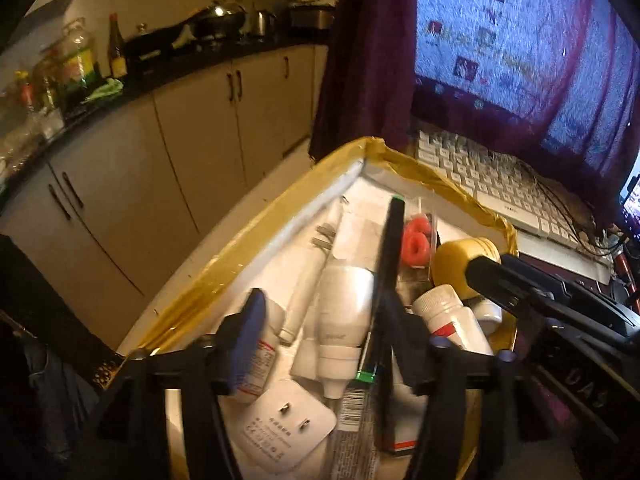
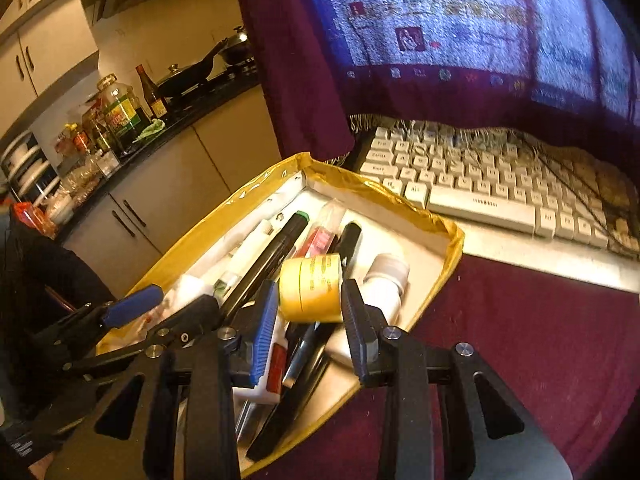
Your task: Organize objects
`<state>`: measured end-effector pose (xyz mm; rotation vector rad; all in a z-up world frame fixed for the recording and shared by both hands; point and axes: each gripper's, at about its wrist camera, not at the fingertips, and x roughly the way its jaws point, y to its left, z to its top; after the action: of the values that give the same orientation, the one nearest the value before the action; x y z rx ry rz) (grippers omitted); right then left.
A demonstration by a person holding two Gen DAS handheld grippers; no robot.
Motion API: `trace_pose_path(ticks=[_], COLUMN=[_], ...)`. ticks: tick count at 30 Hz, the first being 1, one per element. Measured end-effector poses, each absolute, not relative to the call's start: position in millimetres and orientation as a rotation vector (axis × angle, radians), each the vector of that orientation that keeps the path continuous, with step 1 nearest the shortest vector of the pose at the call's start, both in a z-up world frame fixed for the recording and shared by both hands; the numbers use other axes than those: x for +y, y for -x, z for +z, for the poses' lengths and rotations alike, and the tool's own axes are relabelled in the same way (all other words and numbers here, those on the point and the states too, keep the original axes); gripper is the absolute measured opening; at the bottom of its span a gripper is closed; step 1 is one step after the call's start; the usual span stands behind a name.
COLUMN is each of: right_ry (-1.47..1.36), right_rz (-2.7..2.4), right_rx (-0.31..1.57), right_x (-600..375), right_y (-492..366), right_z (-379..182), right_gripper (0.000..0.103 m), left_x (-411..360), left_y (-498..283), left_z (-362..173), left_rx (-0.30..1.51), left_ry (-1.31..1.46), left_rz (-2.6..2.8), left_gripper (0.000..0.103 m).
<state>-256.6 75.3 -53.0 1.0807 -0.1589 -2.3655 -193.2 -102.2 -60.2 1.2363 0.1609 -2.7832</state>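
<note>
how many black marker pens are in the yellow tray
2 that show. One black marker with a green end leans diagonally across the yellow tray; a second marker lies behind the yellow jar. Clutter may hide more.

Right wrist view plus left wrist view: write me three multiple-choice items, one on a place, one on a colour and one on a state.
1. Where does the keyboard lie?
A. inside the box
B. beyond the box, partly under the purple cloth
C. on the kitchen counter

2. What colour is the box's rim?
A. red
B. green
C. yellow

3. How do the fingers of the left claw stand?
A. wide apart
B. pressed together
C. clamped on a white bottle

Answers: 1 B, the keys run along the box's far side with the cloth's fringe over them. 2 C, yellow tape lines every edge. 3 A, the left wrist view shows a broad gap between the pads.
</note>
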Motion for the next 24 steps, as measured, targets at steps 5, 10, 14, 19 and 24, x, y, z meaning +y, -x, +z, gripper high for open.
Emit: trace_pose_path(ticks=[5,10,14,19,24], right_ry=[-1.055,-1.048,-1.086,-1.114,-1.123], right_rz=[-2.349,-2.394,-2.414,-2.392,-2.380], right_rx=[-0.216,-0.212,-0.249,-0.287,-0.175], right_x=[93,104,110,112,105], right_y=[231,212,211,214,209], right_z=[-42,-40,-51,-61,-69], right_gripper=[0.059,0.065,0.065,0.065,0.065], left_x=[-97,-78,-72,-72,-70], left_y=[167,143,140,147,149], left_z=[-48,-38,-41,-52,-60], left_rx=[0.113,-0.112,-0.180,-0.240,-0.245], left_ry=[-1.130,-1.057,-1.069,-1.092,-1.129], left_rz=[-2.787,-2.783,-2.720,-2.656,-2.616], left_gripper=[0.070,0.094,0.094,0.095,0.095])
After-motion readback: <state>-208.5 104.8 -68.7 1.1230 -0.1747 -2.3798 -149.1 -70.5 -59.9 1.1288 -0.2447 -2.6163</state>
